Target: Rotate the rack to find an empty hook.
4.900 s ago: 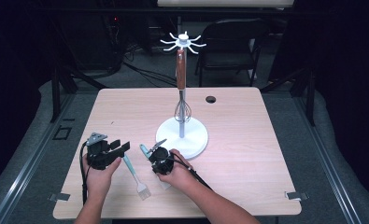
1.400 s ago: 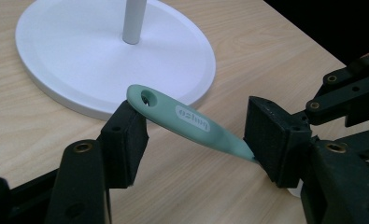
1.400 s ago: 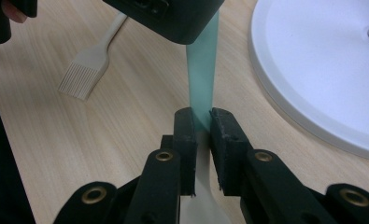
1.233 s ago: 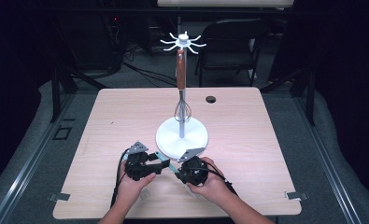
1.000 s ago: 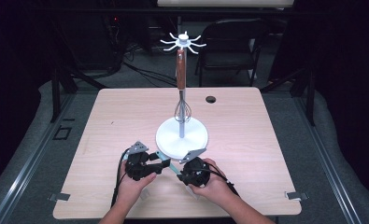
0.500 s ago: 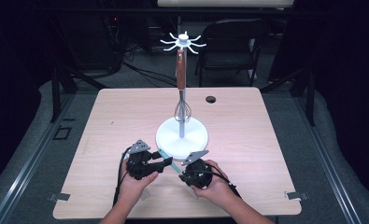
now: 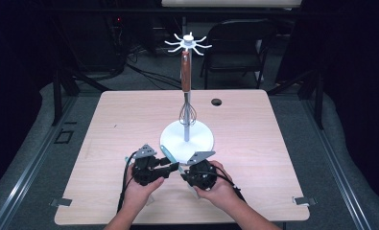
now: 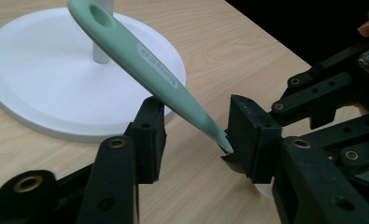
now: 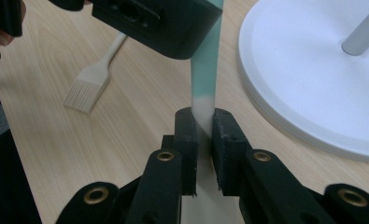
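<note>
1. Your two hands come in from the bottom centre of the high view, each holding a black two-jaw gripper low over the light wooden desk [image 7: 105, 143], just in front of the round white base.
2. Your right gripper [image 9: 203, 122] is clamped on the pale neck of a mint-green, silicone-handled utensil [image 9: 205, 70]; in the right gripper view both jaws press against it from either side.
3. The handle rises away from those jaws towards the top of that frame, where it passes behind the black body of the other gripper.
4. Your left gripper [image 8: 196, 135] has its jaws apart. In the left gripper view the green handle [image 8: 145, 65] slants between them from the upper left, and its narrow end meets a black jaw block at centre right.
5. The handle's far end, with an oval hanging hole, sits above the white round-based utensil stand [image 8: 42, 84] in the upper left of that view.
6. In the high view the stand [image 7: 187, 136] is at the centre of the desk, with a wire whisk with a brown wooden handle [image 7: 186, 91] hanging from its spoked white top.
7. A cream-coloured pastry brush [image 9: 91, 79] lies flat on the desk at the upper left of the right gripper view, apart from both grippers.
8. A small dark round hole [image 7: 216, 102] sits near the far edge of the desk.
</note>
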A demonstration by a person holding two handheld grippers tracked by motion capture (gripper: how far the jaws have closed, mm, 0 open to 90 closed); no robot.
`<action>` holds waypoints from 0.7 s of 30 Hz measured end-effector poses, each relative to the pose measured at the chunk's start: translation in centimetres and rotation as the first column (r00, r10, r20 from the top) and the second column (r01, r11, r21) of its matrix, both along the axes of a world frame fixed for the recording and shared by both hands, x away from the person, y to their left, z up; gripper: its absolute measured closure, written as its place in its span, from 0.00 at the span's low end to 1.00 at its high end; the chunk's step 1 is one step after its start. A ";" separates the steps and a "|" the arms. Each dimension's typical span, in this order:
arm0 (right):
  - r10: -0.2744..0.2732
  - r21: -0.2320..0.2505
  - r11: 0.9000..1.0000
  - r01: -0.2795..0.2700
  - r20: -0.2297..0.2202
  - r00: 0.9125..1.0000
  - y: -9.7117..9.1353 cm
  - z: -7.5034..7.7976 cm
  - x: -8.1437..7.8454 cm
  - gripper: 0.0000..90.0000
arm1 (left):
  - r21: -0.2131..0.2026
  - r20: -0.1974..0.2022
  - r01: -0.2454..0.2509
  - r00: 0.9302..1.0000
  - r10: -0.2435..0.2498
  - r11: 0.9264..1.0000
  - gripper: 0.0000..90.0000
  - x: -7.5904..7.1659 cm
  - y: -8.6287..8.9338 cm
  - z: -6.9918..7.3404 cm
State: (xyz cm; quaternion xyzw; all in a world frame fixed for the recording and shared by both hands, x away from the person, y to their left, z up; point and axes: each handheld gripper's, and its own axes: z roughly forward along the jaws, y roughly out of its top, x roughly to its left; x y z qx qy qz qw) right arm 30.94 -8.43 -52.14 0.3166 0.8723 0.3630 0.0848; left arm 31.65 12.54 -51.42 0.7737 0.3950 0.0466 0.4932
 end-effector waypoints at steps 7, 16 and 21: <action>-0.004 0.033 0.999 0.003 0.039 0.999 0.5 1.1 0.2 0.90 | -0.009 0.032 -0.003 0.999 0.003 1.000 0.74 -0.3 0.3 1.3; -0.008 0.061 0.998 0.003 0.076 0.997 1.1 2.3 0.3 0.90 | -0.008 0.073 0.005 0.997 -0.005 1.000 0.85 -0.8 0.0 2.5; -0.009 0.054 0.999 0.005 0.084 0.996 1.2 2.0 0.2 0.90 | 0.011 0.064 0.022 0.998 -0.022 1.000 0.88 -0.7 -0.4 2.1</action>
